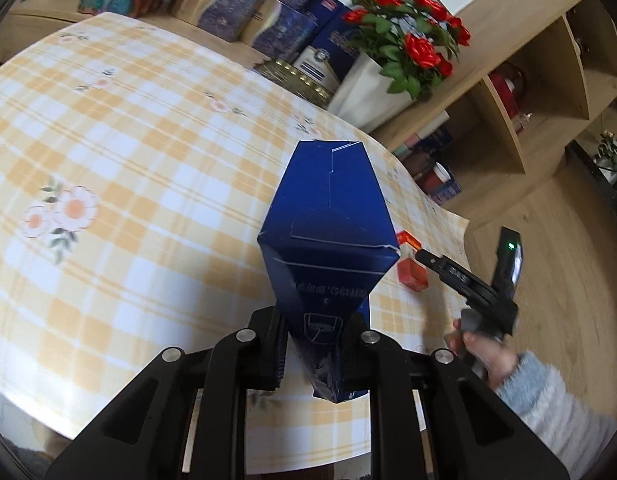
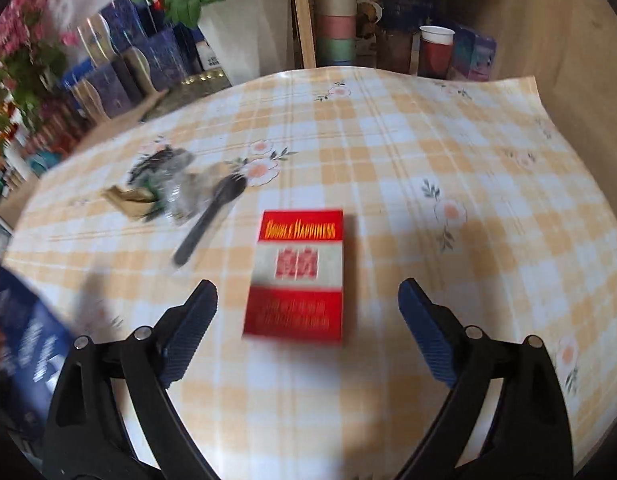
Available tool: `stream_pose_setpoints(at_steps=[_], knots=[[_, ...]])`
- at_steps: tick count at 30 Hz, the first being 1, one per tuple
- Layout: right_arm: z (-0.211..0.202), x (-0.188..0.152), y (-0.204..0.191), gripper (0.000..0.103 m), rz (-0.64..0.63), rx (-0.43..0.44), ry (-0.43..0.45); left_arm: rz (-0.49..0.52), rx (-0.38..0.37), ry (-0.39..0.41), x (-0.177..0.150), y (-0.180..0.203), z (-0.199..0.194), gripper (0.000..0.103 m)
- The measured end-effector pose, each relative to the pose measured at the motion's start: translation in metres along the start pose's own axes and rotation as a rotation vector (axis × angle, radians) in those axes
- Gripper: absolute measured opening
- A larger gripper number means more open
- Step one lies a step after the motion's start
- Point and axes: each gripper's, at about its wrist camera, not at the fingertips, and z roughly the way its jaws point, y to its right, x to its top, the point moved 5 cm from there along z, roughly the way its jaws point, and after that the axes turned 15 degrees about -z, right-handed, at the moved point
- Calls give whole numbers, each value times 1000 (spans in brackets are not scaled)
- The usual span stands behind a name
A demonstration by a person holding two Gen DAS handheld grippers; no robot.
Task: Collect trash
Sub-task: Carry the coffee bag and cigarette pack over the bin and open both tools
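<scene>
Left claw [image 1: 314, 344] pinching blue carton [image 1: 328, 232] low, may slip; right claw [image 2: 308, 320] spread, could push red pack [image 2: 296, 276] away.

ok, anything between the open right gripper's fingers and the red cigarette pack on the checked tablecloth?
Nothing: right wrist view shows bare checked tablecloth either side of the red cigarette pack, right gripper open around it.

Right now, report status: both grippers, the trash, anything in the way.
Left gripper shut on blue carton, lifted. Right gripper open above red cigarette pack, not touching. Black spoon and wrappers left on the tablecloth. Path clear.
</scene>
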Motion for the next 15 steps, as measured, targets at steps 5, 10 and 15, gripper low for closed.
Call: stream_pose_setpoints(at_steps=[5,10,15], knots=[[28,1,0,91,11,-57,-95,23,33,30,5,-9,-20,17],[29,0,-2,65,18,-58,-88,40,53,56,8,-13,-34,17],[8,-6,-19,57,-26,8,-38,42,48,56,6,-18,-44,17]])
